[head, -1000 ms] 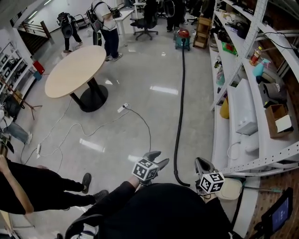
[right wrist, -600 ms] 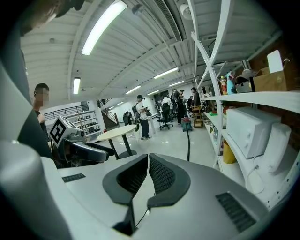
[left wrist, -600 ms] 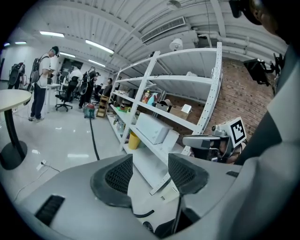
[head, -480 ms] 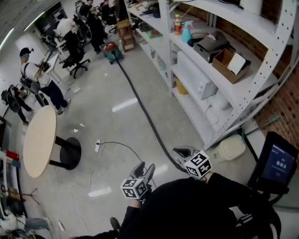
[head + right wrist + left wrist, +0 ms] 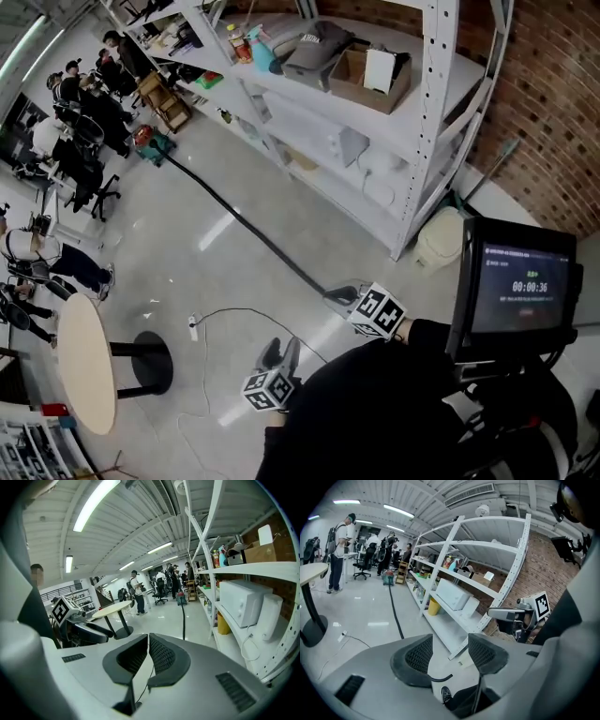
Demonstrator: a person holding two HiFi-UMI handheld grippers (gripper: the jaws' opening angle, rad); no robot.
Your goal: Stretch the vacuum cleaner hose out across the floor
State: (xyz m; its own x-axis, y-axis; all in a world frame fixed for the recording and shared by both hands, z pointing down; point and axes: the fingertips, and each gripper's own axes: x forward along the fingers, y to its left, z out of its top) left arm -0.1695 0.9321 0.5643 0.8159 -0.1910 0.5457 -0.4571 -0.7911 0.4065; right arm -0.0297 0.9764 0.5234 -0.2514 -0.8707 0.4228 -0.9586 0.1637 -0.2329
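The black vacuum hose (image 5: 239, 225) lies in a long line over the grey floor, from the red and green vacuum cleaner (image 5: 153, 142) at the far end to a spot just in front of my right gripper (image 5: 337, 294). That gripper is shut, with nothing showing between its pads (image 5: 161, 656); the hose (image 5: 183, 620) disappears behind its jaws. My left gripper (image 5: 281, 349) hangs open and empty over bare floor, left of the hose (image 5: 393, 611). Between its fingers (image 5: 417, 656) I see only floor and a shoe.
White shelving (image 5: 375, 159) with boxes and bottles runs along the hose's right side before a brick wall. A white bin (image 5: 441, 239) and a monitor (image 5: 520, 286) stand near me. A power strip (image 5: 192, 328) with cable, a round table (image 5: 84, 366) and several people (image 5: 75, 103) are left.
The head view has swung to the right, so the shelves, brick wall and monitor now fill the top and right. The hose lies stretched as before. Neither gripper's jaws have changed.
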